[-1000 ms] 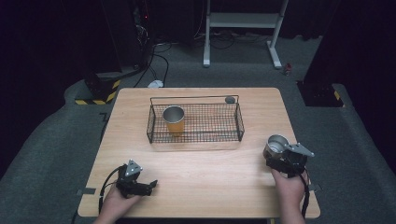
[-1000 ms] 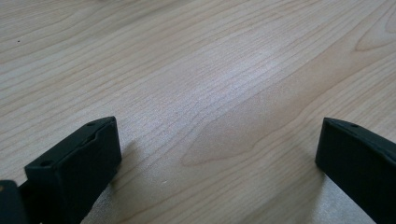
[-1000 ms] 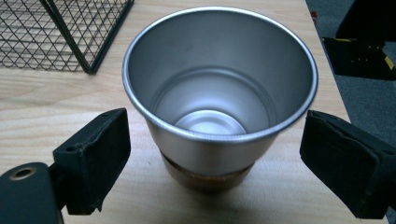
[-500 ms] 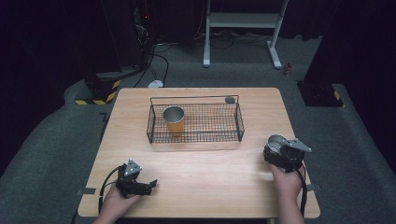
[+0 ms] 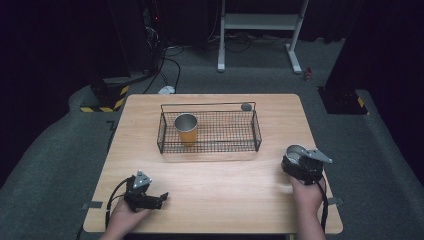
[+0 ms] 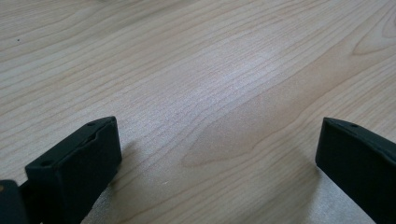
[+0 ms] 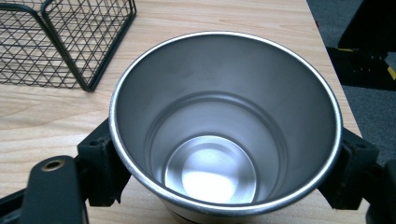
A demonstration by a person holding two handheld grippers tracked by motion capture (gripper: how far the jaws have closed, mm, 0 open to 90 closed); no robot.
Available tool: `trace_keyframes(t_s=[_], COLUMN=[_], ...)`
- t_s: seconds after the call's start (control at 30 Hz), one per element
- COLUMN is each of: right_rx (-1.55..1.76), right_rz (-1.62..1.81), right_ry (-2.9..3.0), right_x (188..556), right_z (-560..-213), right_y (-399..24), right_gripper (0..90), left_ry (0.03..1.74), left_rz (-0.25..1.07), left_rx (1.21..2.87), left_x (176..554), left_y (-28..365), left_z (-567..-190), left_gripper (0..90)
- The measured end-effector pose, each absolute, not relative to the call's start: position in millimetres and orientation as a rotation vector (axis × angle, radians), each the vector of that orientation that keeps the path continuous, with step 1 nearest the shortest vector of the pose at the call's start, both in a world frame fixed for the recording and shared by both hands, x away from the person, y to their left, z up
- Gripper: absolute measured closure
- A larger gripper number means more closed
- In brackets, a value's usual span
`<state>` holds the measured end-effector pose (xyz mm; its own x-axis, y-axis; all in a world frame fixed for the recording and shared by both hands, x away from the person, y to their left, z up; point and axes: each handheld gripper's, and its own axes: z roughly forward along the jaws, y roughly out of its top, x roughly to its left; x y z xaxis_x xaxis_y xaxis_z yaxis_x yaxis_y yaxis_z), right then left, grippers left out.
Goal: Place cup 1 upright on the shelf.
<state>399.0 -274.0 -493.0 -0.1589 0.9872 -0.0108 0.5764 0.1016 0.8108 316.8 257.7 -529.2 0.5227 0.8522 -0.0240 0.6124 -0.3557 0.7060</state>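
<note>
A steel cup (image 7: pixel 224 93) stands upright between the two jaws of my right gripper (image 7: pixel 224 158), which is shut on its sides. The high view puts this right gripper (image 5: pixel 297 160) and cup (image 5: pixel 295 151) near the table's right edge; I cannot tell whether the cup touches the wood. An orange cup (image 5: pixel 186 130) with a steel inside stands upright in the left part of a black wire basket (image 5: pixel 235 146) at mid table. My left gripper (image 5: pixel 159 199) lies near the front left, open (image 6: pixel 219 140), with bare wood between its jaws.
A small grey round thing (image 5: pixel 246 106) sits at the basket's back right rim. The basket's near corner (image 7: pixel 86 70) lies just left of the steel cup. The table edge (image 7: pixel 336 74) runs close on the right, with dark floor beyond.
The right gripper with the steel cup has shifted very slightly. The left gripper has not moved.
</note>
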Motion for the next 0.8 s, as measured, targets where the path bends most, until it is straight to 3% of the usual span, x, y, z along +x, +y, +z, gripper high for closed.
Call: trace_keyframes(t_s=[0.8], right_rx=[1.459], right_rz=[0.942], right_ry=[1.835], right_x=[385], right_z=[-482], right_y=[-257], right_gripper=[18.5], left_ry=[1.187], left_rz=[0.465], left_rx=[2.094], left_x=[317], left_y=[257], left_z=[-529], left_gripper=[0.7])
